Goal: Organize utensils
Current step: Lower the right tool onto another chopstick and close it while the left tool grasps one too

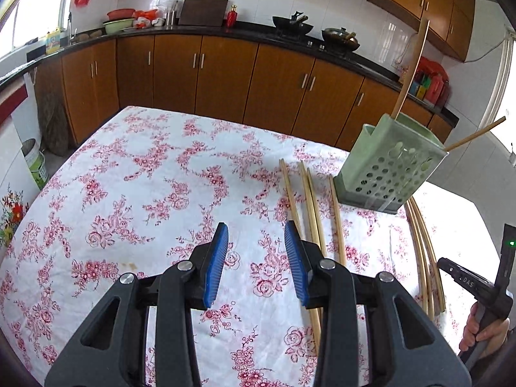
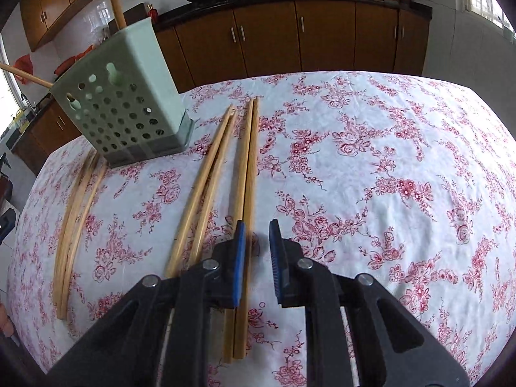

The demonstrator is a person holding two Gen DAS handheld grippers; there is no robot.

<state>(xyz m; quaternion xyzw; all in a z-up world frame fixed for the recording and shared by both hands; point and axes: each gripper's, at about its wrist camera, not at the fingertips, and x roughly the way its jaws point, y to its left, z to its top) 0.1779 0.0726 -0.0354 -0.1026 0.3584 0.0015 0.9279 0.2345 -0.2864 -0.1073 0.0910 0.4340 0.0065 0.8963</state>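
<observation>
A table under a white cloth with red flowers (image 2: 371, 161) carries the chopsticks and a pale green perforated holder (image 2: 129, 106), which stands upright near the far left part of the cloth in the right wrist view and toward the right in the left wrist view (image 1: 390, 167). Two chopsticks already stand in the holder (image 1: 411, 71), leaning out over its rim. The right gripper (image 2: 256, 258) points down at the cloth with its blue pads a narrow gap apart and nothing pressed between them. A pair of chopsticks lying side by side (image 2: 248, 174) runs from near the holder toward the camera and passes under the left finger (image 2: 238, 258) of this gripper, at the left edge of the gap rather than in its middle; whether the pad touches the wood cannot be told. Just left of that pair lies a second pair (image 2: 209, 180), spread slightly apart at the near ends, and further left, in front of the holder, a bundle of three or so chopsticks (image 2: 74, 213). The left gripper (image 1: 256, 258) hovers over bare cloth with its pads a moderate gap apart and empty; the nearest chopsticks (image 1: 311, 206) lie just to its right, running under its right finger (image 1: 296, 264). At the right edge of that view a hand (image 1: 483, 329) grips the other gripper's handle.
</observation>
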